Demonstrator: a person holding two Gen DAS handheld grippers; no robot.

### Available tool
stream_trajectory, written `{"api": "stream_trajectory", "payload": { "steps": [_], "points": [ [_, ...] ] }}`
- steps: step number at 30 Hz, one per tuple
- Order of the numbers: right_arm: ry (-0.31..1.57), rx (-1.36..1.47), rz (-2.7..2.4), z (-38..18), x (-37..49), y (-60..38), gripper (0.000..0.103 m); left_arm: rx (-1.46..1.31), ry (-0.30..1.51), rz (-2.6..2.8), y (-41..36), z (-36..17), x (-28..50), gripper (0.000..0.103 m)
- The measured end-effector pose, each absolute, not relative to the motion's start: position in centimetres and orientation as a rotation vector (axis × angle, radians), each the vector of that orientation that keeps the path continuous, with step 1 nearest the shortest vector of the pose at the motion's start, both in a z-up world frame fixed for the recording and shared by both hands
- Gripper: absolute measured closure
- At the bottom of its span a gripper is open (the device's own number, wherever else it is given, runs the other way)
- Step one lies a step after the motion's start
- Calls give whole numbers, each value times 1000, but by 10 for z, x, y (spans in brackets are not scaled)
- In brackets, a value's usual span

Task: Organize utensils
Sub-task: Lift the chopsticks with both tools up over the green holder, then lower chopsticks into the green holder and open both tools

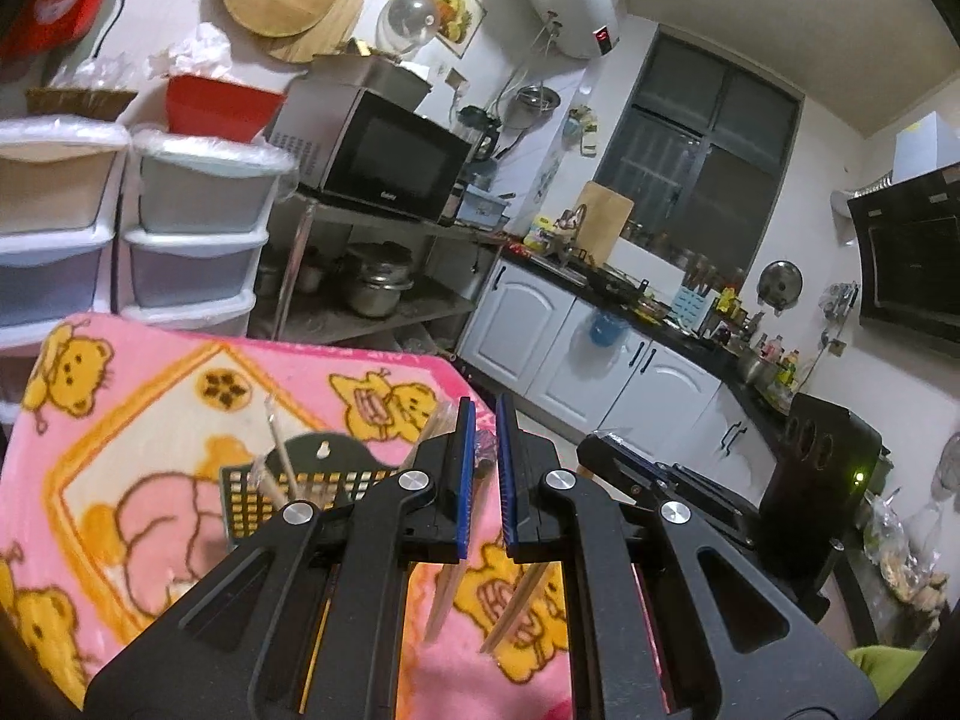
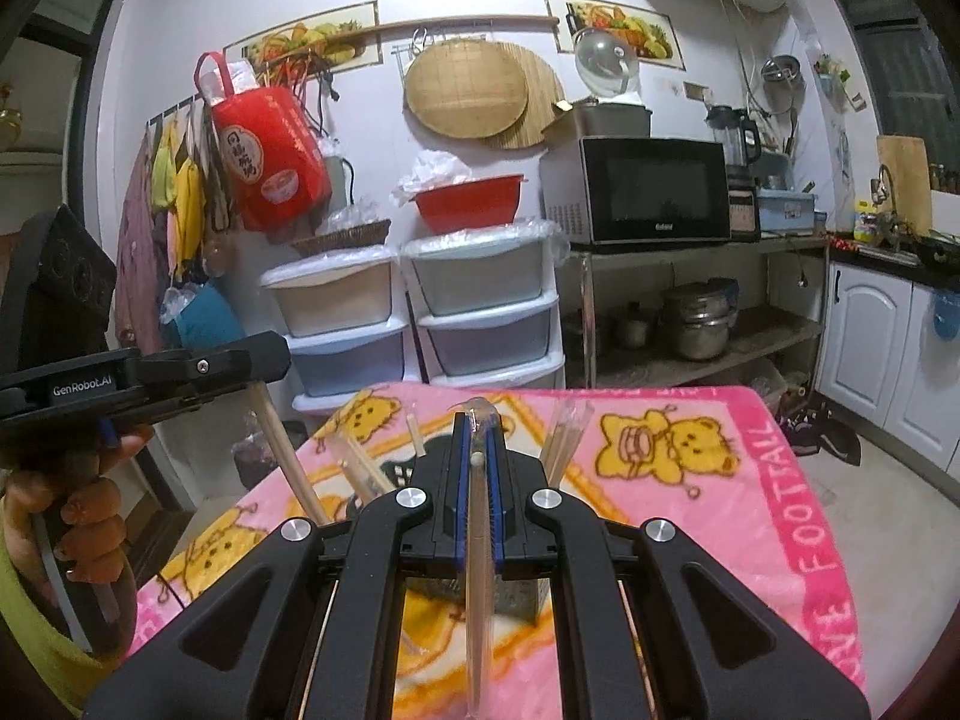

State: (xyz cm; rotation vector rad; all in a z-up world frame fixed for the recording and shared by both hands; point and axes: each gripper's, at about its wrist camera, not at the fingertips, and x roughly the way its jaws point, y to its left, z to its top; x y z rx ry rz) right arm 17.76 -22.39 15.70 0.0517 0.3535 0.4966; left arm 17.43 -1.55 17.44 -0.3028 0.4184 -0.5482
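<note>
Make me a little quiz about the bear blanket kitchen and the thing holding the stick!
1. True or false: the right gripper has its jaws shut on a wrapped chopstick.
2. Which animals are drawn on the pink blanket? A) cats B) bears C) fish
3. Fill in the missing colour: the bowl sitting on top of the plastic drawers is ____.

Key: 1 true; 2 B; 3 red.
</note>
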Motion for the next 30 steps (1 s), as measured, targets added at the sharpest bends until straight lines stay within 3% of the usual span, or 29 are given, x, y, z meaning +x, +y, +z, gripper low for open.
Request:
{"api": "stream_trajectory", "payload": {
  "steps": [18,30],
  "points": [
    [225,62,474,201,204,-220,97,-275,313,-470,-14,227,212,99],
    [146,63,479,221,225,-211,97,-258,291,-372,1,230,242,99]
  ]
}}
